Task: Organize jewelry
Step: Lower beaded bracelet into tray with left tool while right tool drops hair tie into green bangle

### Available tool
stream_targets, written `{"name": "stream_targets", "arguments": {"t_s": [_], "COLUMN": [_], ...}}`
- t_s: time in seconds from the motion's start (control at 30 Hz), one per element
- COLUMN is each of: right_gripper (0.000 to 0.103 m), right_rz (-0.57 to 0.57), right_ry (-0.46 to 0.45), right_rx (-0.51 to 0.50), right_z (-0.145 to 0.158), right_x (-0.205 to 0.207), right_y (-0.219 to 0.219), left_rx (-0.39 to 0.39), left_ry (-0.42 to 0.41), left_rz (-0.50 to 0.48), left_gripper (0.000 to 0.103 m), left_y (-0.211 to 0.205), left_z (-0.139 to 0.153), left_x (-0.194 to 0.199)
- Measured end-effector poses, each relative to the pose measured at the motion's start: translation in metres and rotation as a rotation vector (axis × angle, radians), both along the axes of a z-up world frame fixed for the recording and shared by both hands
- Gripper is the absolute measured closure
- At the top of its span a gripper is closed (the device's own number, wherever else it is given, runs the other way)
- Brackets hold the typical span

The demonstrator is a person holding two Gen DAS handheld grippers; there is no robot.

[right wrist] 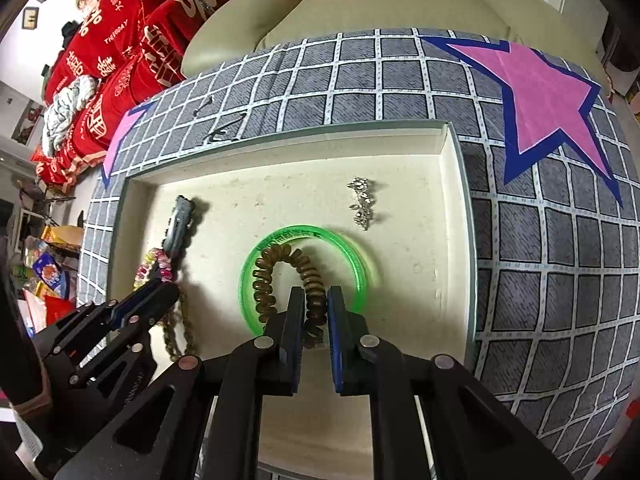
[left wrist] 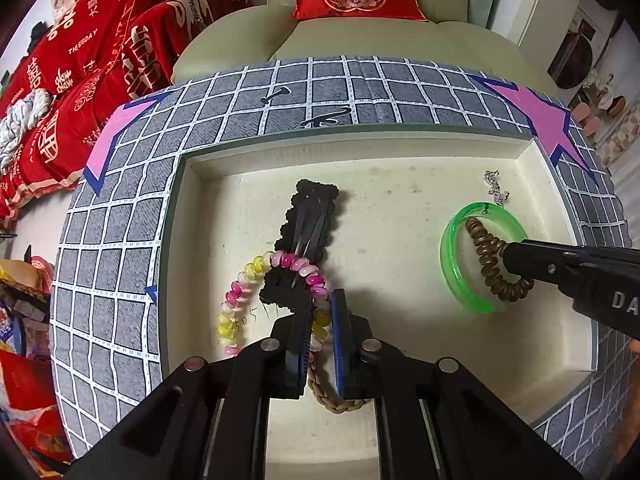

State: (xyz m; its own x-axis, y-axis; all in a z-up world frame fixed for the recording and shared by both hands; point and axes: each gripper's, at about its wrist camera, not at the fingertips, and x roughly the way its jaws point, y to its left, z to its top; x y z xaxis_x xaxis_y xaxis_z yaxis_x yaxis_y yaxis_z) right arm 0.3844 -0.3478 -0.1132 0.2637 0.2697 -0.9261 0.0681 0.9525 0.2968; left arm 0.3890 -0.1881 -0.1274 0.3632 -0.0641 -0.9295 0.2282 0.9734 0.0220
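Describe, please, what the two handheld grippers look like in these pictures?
Both are matte black plastic with flat, blade-like fingers. The left gripper has blue pads and round silver bolt heads on angular linkages. The right gripper is built alike; from the left wrist view its body bears white letters "DA". No cables or sleeves show.

Jewelry in tray (left wrist: 560, 344): one green bangle (left wrist: 452, 258), two coil ties (left wrist: 486, 258), one black clip (left wrist: 316, 204), one braided cord (left wrist: 336, 402), one silver piece (left wrist: 495, 187).

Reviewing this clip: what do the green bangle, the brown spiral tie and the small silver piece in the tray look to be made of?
Green bangle: translucent and glossy with light passing through, so probably plastic or resin, possibly glass.
Brown spiral tie: a shiny coiled cord like a phone wire, likely flexible plastic.
Silver piece: bright, sparkling, linked bits, which suggests metal, perhaps with stones; too small to be sure.
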Motion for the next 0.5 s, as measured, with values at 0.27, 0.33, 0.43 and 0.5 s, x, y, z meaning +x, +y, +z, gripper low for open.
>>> {"name": "stream_targets", "arguments": {"t_s": [0.27,0.33,0.43,0.5], "right_gripper": [0.041,0.041,0.041,0.041], "right_rz": [-0.027,-0.050,-0.070,-0.086], "right_ry": [-0.066,-0.074,-0.090,-0.101], "right_rx": [0.042,0.051,0.051,0.048], "right_z": [0.023,0.028,0.036,0.041], "right_x": [-0.008,-0.012,-0.020,-0.026], "right_y": [-0.004,-0.009,-0.015,-0.020], "left_rx": [-0.015,-0.036,-0.068,-0.061], "left_ry": [-0.005,-0.011,-0.004,-0.053], "left_rz": [0.008,0.015,0.024,0.057], "left_gripper": [0.085,0.085,0.043,0.000], "left_y": [0.001,0.003,0.005,0.008], "left_z": [0.008,0.011,0.014,0.021], "left_x": [-0.003,-0.005,-0.006,-0.010]}}
